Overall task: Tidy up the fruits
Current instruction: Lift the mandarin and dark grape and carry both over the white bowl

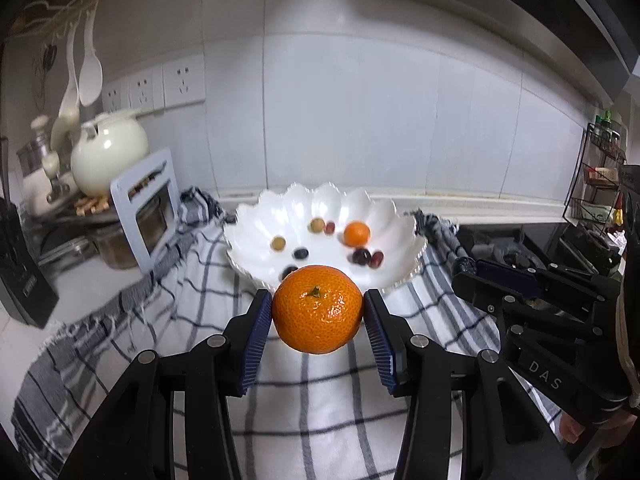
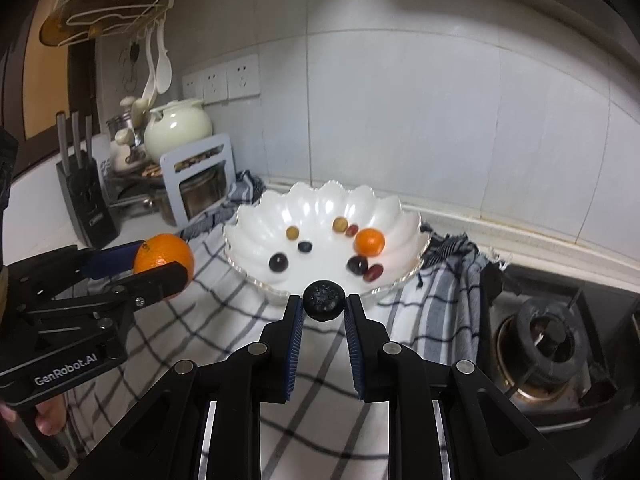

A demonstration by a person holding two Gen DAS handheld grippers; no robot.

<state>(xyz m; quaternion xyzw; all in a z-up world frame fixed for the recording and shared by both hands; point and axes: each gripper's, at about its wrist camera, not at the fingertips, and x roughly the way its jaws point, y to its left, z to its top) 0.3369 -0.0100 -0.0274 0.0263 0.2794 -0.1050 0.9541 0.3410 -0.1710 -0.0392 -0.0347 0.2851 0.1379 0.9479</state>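
Note:
My left gripper (image 1: pixel 318 310) is shut on a large tangerine (image 1: pixel 317 309), stem facing me, held in the air short of a white scalloped bowl (image 1: pixel 400 216). In the right wrist view, that gripper (image 2: pixel 160 264) and tangerine (image 2: pixel 164 258) hang at the left. My right gripper (image 2: pixel 323 304) is shut on a small dark blueberry (image 2: pixel 323 300) just before the bowl's (image 2: pixel 248 232) near rim. The bowl holds a small tangerine (image 2: pixel 369 242), dark and red grapes (image 2: pixel 357 265), yellowish ones (image 2: pixel 340 224) and a blueberry (image 2: pixel 305 246). The right gripper's fingers (image 1: pixel 508 276) show at the right of the left wrist view.
A checked cloth (image 2: pixel 224 320) lies under the bowl on the counter. At the left stand a knife block (image 2: pixel 84 196), a cream teapot (image 2: pixel 178 128) and a jar rack (image 2: pixel 200 184). A gas burner (image 2: pixel 548 340) sits at the right. A tiled wall with sockets is behind.

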